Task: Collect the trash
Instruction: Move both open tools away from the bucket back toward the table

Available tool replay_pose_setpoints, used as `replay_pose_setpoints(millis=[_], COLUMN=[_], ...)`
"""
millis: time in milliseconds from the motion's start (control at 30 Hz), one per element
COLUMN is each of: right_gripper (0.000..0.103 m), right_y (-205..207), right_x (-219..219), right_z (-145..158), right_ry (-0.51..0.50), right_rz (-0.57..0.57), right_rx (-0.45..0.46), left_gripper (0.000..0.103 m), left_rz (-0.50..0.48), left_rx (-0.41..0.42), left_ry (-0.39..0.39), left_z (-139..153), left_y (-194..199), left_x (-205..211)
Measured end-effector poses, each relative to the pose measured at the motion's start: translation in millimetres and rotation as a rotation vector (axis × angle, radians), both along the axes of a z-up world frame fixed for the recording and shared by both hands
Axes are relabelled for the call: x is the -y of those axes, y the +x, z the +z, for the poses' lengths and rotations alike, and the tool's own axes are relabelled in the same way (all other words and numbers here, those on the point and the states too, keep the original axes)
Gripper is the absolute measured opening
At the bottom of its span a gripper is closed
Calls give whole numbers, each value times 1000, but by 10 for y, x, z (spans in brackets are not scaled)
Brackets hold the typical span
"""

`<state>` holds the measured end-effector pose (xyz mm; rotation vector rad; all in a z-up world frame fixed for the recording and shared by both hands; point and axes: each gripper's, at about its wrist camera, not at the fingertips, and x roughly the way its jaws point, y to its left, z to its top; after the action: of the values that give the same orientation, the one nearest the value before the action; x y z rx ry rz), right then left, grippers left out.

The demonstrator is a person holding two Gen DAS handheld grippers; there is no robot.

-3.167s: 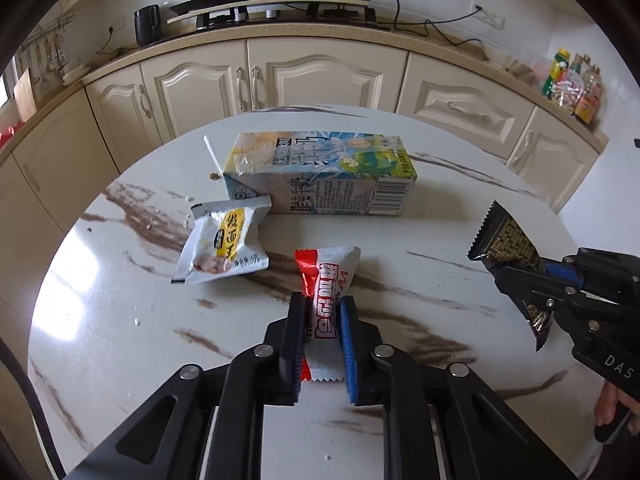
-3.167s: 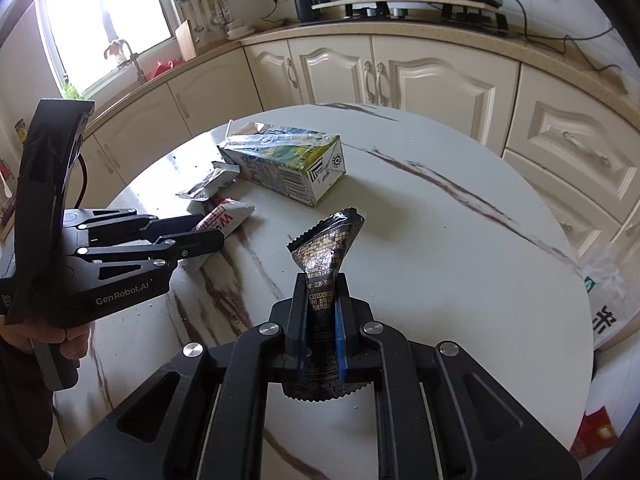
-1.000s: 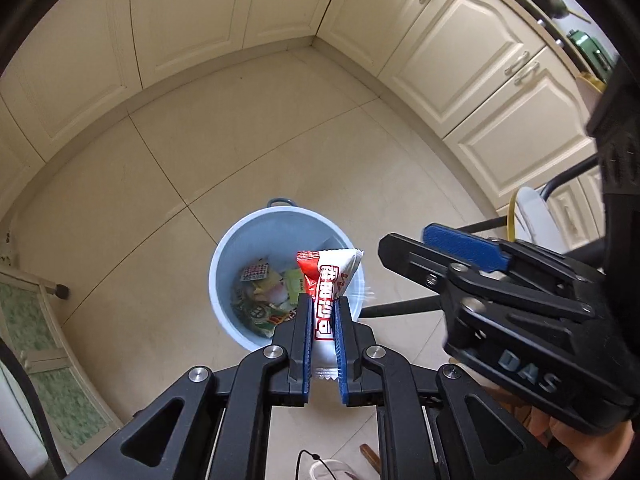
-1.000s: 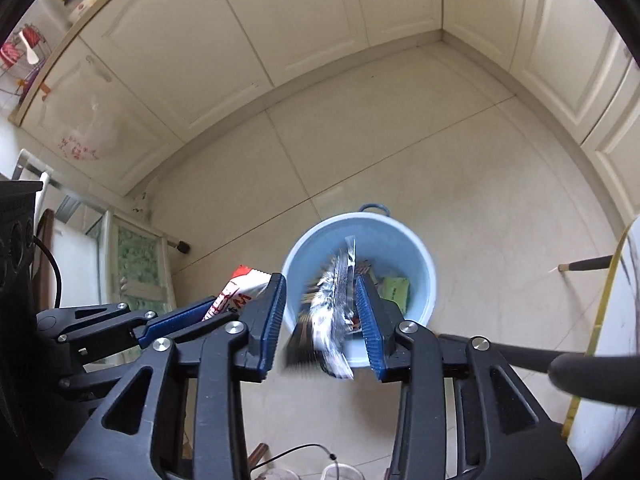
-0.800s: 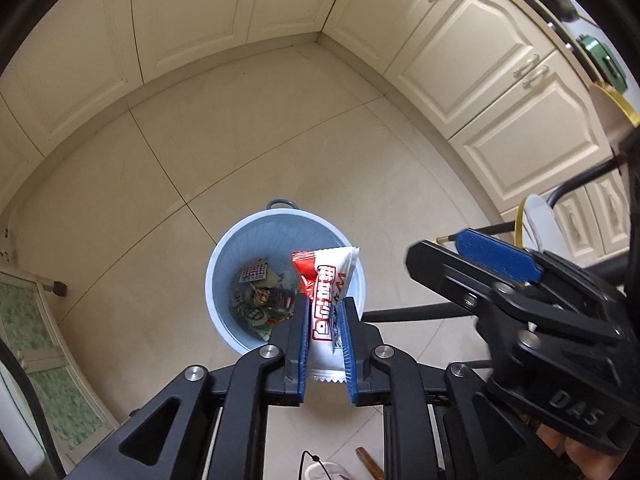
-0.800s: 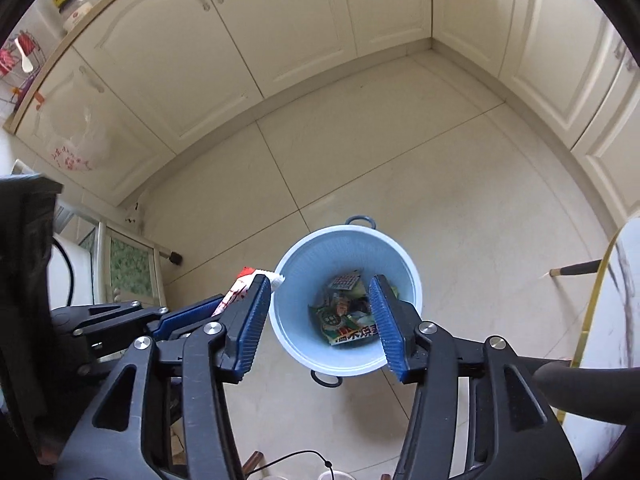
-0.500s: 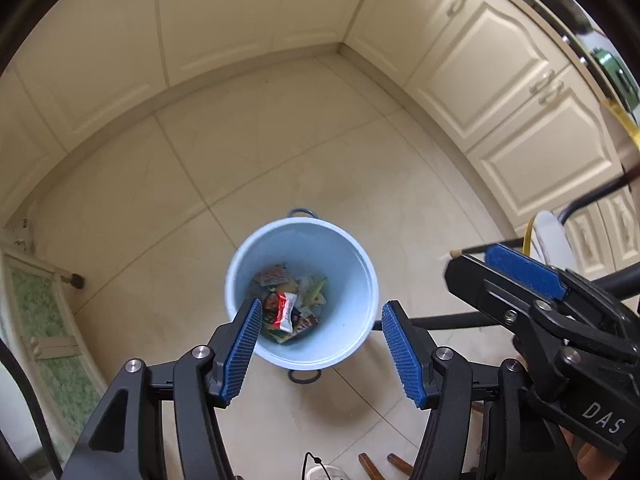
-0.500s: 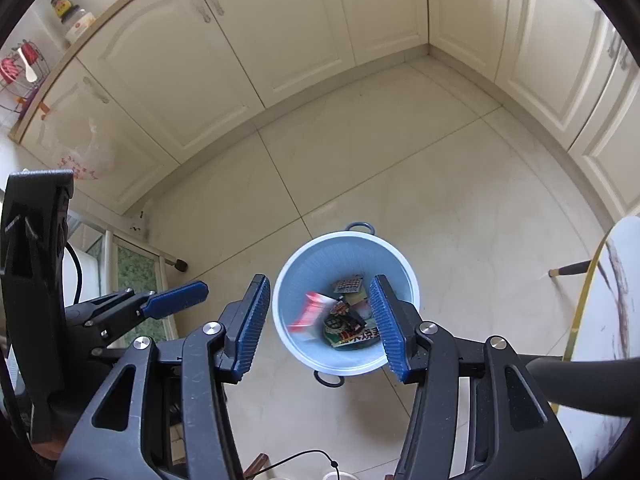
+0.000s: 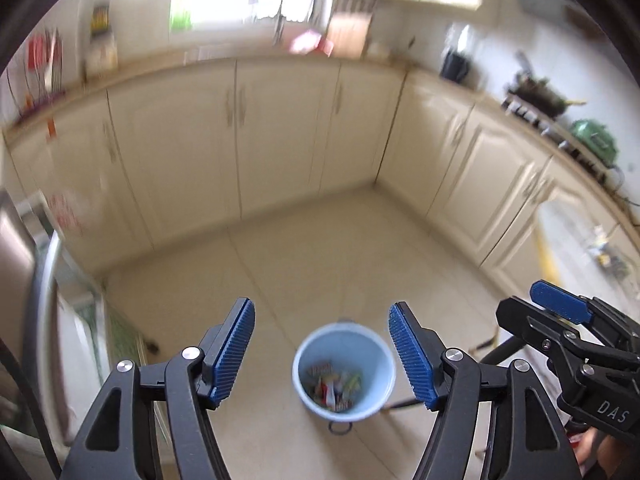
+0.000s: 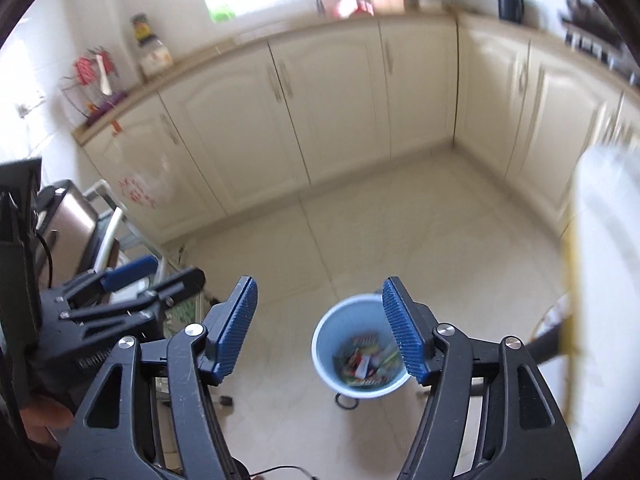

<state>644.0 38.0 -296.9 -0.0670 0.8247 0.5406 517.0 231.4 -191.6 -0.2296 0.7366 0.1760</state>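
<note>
A pale blue bin stands on the tiled floor, with several colourful wrappers lying in it. My left gripper hangs high above it, its jaws opening, nothing between its blue pads. My right gripper is also well above the bin, jaws opening and empty. In the left wrist view the right gripper shows at the right edge. In the right wrist view the left gripper shows at the left, held by a hand.
Cream kitchen cabinets line the walls around the tiled floor. A white table edge with yellow trim stands at the right. A steel appliance and a rack are at the left. A stove with pans is far right.
Both grippers let their wrappers drop into the bin, opened wide, then rose and tilted up, so the bin looks smaller and the cabinets and window came into view.
</note>
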Motion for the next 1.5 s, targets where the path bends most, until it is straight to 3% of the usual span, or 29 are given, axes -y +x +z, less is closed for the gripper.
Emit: replay_pose_setpoints(millis=[167, 233, 400, 500, 533, 700, 833, 1000, 1200, 1500], right_gripper=[69, 77, 82, 100, 101, 103, 103, 103, 103, 103], right_y=[-649, -926, -1650, -2021, -2167, -2722, -3078, -3362, -3529, -3468], right_x=[419, 576, 979, 1157, 1228, 1497, 1660, 1755, 1803, 2003], right_z=[790, 1081, 1709, 2037, 2133, 2522, 2717, 2844, 2926, 2930], right_ry=[21, 13, 42, 46, 51, 56, 37, -7, -18, -32], right_rz=[-65, -103, -188, -241, -258, -331, -370, -424, -451, -503], right_rx=[175, 247, 397, 464, 493, 580, 634, 668, 708, 712], left_gripper=[78, 81, 96, 102, 102, 102, 102, 102, 102, 102], left_rz=[-53, -89, -154, -145, -136, -137, -151, -180, -190, -222], left_rx=[191, 261, 403, 487, 513, 581, 647, 704, 731, 707], left_ry=[46, 66, 114, 144, 162, 200, 201, 185, 184, 193], left_z=[624, 790, 1099, 1205, 1150, 1130, 882, 622, 440, 530], left_y=[-539, -792, -1486, -2002, -2255, -2731, -3337, -3921, -3955, -3461], left_x=[460, 652, 975, 1128, 1267, 1761, 2309, 2355, 2257, 2347])
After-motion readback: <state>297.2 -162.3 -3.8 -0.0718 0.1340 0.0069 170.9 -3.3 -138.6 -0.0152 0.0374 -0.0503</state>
